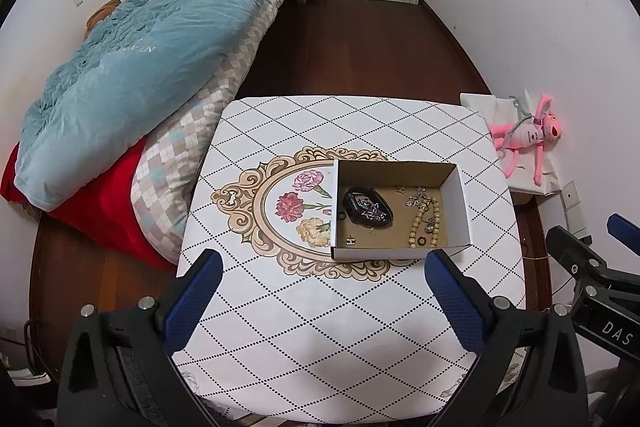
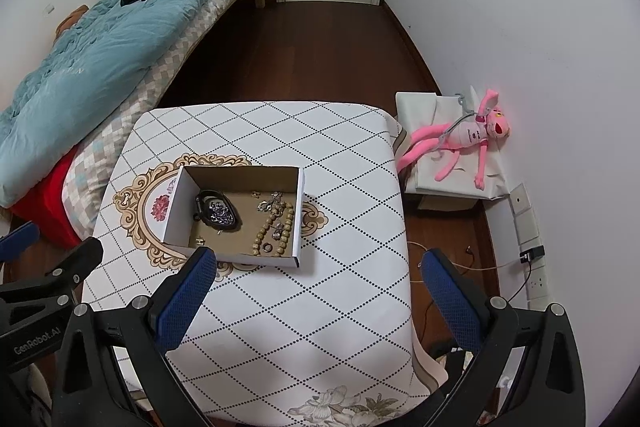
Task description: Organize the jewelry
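An open white cardboard box (image 1: 460, 203) stands on the patterned table (image 1: 320, 327); it also shows in the right wrist view (image 2: 298, 211). Inside lie a black bracelet (image 1: 366, 207) with a silver chain piled on it, a beige bead string (image 1: 424, 223), small silver pieces (image 1: 416, 197), a dark ring (image 1: 421, 241) and small earrings (image 1: 351, 240). My left gripper (image 1: 324, 267) is open and empty, held above the table just in front of the box. My right gripper (image 2: 318, 267) is open and empty, at the box's front right, over the table's right edge.
A bed with a blue quilt (image 1: 132, 67) and a red cover sits left of the table. A pink plush toy (image 2: 464, 139) lies on a white box at the right wall. Power strip and cables (image 2: 532, 259) lie on the wooden floor at the right.
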The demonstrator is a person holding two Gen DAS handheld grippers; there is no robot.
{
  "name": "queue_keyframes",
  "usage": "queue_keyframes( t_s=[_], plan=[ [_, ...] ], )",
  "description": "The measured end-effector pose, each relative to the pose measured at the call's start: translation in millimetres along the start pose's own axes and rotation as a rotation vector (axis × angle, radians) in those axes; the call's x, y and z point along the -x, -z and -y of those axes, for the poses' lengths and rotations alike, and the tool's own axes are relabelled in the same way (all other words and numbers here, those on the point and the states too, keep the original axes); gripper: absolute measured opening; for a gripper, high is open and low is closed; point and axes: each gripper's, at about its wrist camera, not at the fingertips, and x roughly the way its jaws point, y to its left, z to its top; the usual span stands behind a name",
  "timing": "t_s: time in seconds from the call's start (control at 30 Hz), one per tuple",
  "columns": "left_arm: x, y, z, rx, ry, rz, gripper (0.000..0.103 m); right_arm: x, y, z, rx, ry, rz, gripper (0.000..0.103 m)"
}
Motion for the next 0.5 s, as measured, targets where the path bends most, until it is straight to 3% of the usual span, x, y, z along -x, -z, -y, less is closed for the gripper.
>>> queue_keyframes(
  t_s=[0.5],
  plan=[
    [9.0,-4.4,2.1,0.003,0.0,0.018,0.103,6.1,-1.0,-1.8,0.008,-0.003,0.006,0.103]
  ],
)
